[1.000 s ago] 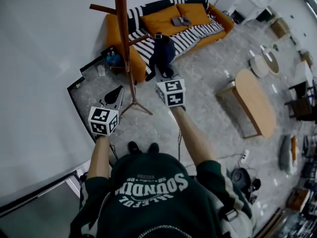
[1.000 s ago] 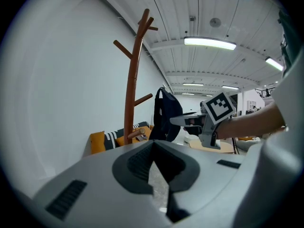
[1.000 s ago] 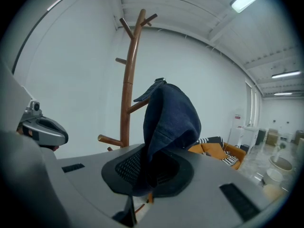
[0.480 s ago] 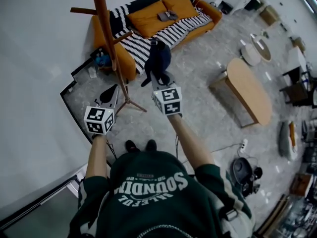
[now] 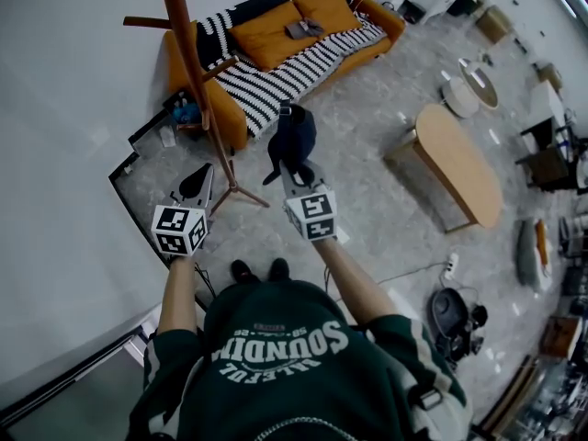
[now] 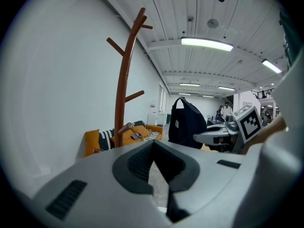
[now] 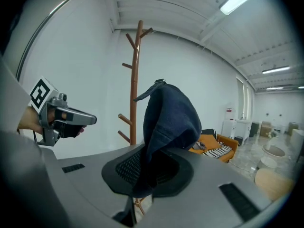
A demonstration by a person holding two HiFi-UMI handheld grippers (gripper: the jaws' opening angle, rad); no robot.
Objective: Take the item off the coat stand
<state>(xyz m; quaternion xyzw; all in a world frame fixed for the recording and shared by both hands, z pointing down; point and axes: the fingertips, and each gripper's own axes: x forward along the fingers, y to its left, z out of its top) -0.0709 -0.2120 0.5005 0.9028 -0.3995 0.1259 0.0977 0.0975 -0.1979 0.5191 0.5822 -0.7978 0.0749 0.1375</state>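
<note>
The right gripper (image 7: pixel 140 190) is clamping a dark blue bag (image 7: pixel 170 120).
The cloth is running down between the closed jaws and bulging up above them, its strap pointing towards the brown coat stand (image 7: pixel 134 80) that is standing behind, by the white wall. The left gripper (image 7: pixel 93 120) is hovering at the left, held in a hand, and an orange sofa (image 7: pixel 219 145) is showing at the right.

Matt dark cloth bag (image 5: pixel 294 134), smooth wooden coat stand (image 5: pixel 199 90)
</note>
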